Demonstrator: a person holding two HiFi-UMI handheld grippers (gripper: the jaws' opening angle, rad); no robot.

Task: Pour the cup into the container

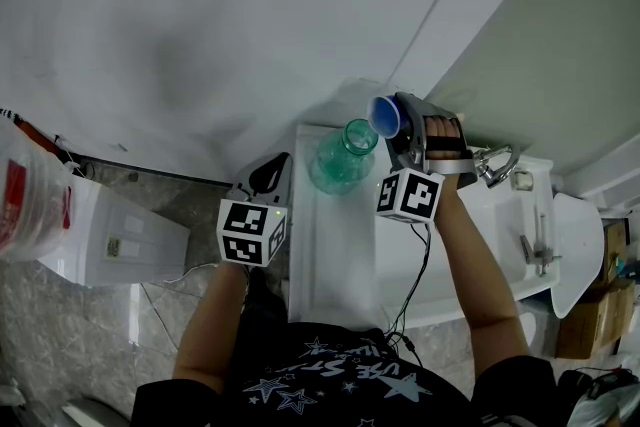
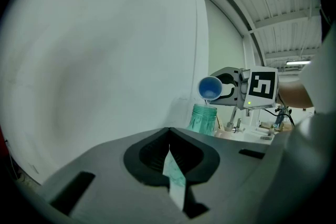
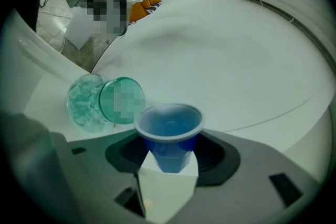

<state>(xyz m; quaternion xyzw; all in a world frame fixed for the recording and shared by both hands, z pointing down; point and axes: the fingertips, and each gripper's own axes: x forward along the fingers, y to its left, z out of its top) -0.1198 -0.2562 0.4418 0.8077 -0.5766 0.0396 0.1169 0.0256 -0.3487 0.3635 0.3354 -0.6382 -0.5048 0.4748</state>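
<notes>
A blue plastic cup is tipped on its side over the mouth of a green glass container that stands on the white counter. My right gripper is shut on the cup. In the left gripper view a thin stream runs from the cup down into the container. The right gripper view shows blue liquid in the cup, with the container just beyond it. My left gripper hangs to the left of the counter, its jaws closed together and holding nothing.
A sink with a metal faucet lies right of the counter. A white wall rises behind it. On the floor to the left stand a white box and a plastic bag. A cardboard box sits far right.
</notes>
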